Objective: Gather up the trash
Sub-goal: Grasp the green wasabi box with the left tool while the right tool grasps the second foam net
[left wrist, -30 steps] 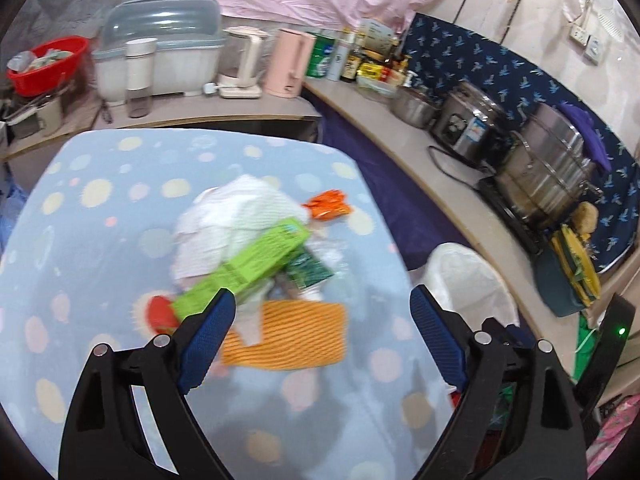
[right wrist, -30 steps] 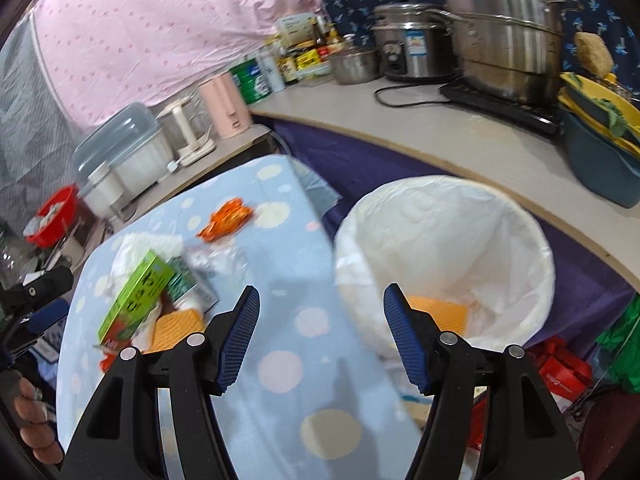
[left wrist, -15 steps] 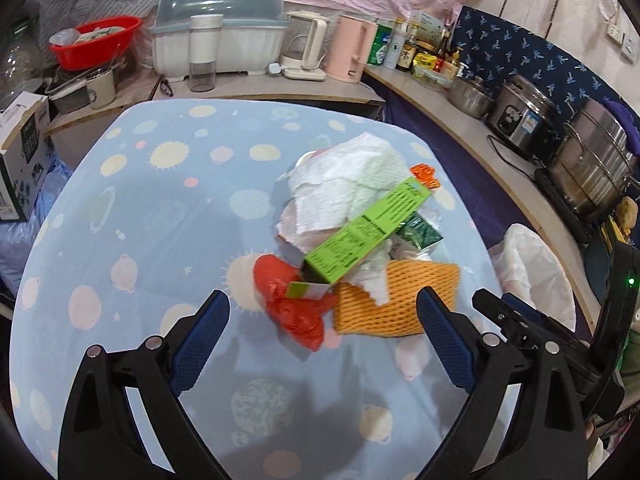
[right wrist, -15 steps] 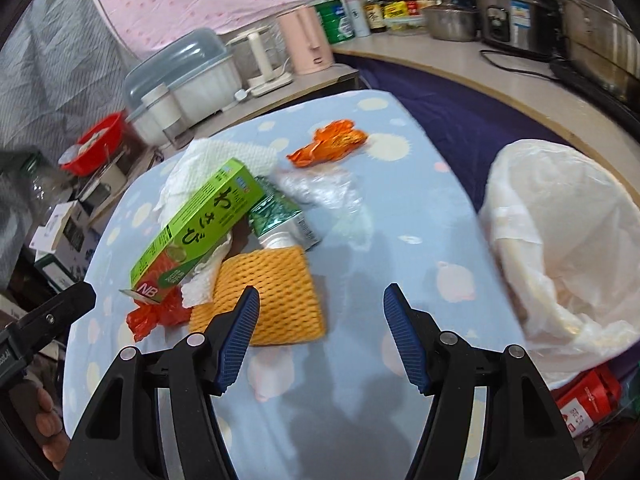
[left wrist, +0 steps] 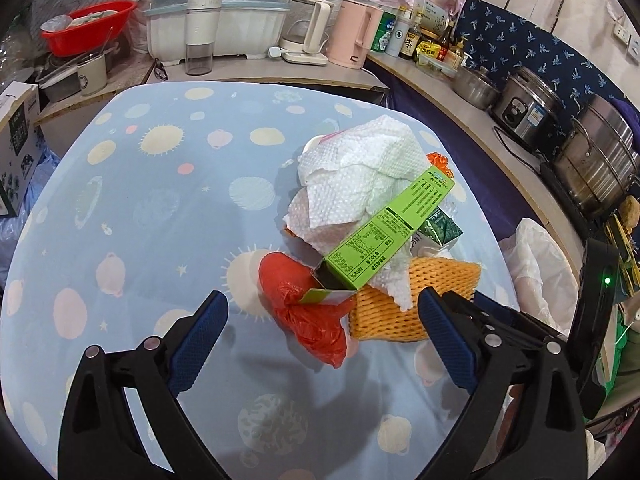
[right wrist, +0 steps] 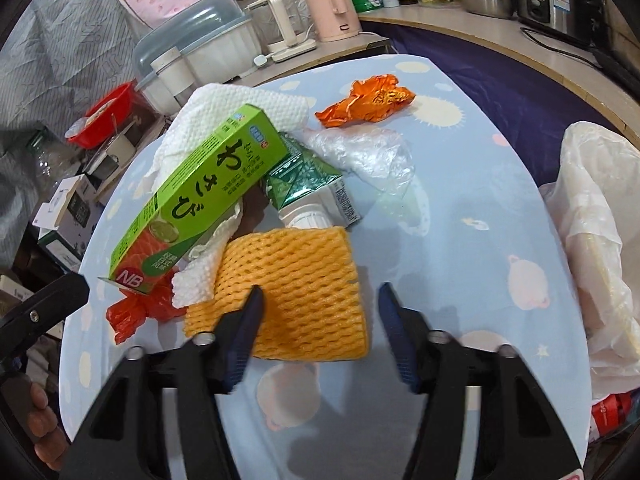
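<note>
A trash pile lies on the blue spotted tablecloth (left wrist: 160, 200): white paper towel (left wrist: 360, 176), a green wasabi box (right wrist: 200, 196), a small green carton (right wrist: 308, 188), an orange foam net (right wrist: 296, 280), a red plastic bag (left wrist: 304, 312), clear plastic film (right wrist: 368, 156) and an orange wrapper (right wrist: 368, 102). My left gripper (left wrist: 324, 320) hangs wide open just over the red bag, touching nothing. My right gripper (right wrist: 320, 308) is closing around the near edge of the foam net. Its left finger lies over the net, its right finger just beside it, and the pads do not press.
A bin lined with a white bag (right wrist: 600, 220) stands off the table's right edge. Counters behind and to the right carry kettles (left wrist: 348, 36), a covered dish rack (left wrist: 216, 20), bottles and steel pots (left wrist: 592, 176). A red basin (left wrist: 88, 24) sits far left. A hand (right wrist: 44, 432) shows at lower left.
Both grippers came down closer to the pile. The right one swung from over the bin to the foam net and its jaws narrowed. The left one opened slightly wider.
</note>
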A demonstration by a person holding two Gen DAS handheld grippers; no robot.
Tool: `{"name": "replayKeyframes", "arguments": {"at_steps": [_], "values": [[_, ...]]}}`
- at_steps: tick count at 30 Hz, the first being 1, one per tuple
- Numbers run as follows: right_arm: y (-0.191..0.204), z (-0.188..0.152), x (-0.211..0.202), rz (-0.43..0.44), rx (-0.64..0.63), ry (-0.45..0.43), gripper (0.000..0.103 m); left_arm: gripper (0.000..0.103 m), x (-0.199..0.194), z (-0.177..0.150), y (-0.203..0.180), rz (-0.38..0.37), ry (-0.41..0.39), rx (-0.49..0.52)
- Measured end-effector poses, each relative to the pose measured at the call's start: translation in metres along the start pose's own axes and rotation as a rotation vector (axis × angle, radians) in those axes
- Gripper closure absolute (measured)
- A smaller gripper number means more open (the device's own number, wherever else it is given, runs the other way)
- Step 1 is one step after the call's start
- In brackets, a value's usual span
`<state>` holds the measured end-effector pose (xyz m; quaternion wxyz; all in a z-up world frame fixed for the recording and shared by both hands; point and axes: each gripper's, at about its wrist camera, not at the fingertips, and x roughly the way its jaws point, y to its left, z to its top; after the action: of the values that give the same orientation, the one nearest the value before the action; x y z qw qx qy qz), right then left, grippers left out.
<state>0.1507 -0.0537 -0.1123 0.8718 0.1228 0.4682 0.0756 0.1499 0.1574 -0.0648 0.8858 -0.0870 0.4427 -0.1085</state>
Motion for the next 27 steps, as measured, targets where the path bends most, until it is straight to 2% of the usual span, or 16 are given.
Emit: {"name": "replayKeyframes", "arguments": {"at_steps": [1,4,14,16,21,23,27], "values": [[0.001,-0.001,0.000,-0.003,-0.007,0.002,0.080,0.012,0.002,0.001,-0.001,-0.003,0.002,0.003],[0.002,-0.005,-0.004,-0.003,-0.018,0.002,0.093,0.012,0.010,0.003,-0.004,-0.008,0.006,0.024],[-0.012,-0.007,-0.044,-0.036,0.034,-0.036,0.097,0.014,0.037,0.011,-0.025,-0.020,0.005,0.164],[-0.015,-0.007,-0.052,-0.061,0.039,-0.042,0.097,0.022,0.039,0.011,-0.029,-0.035,0.010,0.173],[-0.021,-0.011,-0.065,-0.087,0.058,-0.047,0.097,0.053,0.046,0.012,-0.033,-0.040,0.043,0.168],[-0.023,-0.012,-0.068,-0.091,0.062,-0.048,0.097,0.059,0.044,0.012,-0.034,-0.039,0.051,0.171],[-0.026,-0.015,-0.075,-0.102,0.073,-0.055,0.097,0.065,0.034,0.009,-0.040,-0.015,0.042,0.188]]}}
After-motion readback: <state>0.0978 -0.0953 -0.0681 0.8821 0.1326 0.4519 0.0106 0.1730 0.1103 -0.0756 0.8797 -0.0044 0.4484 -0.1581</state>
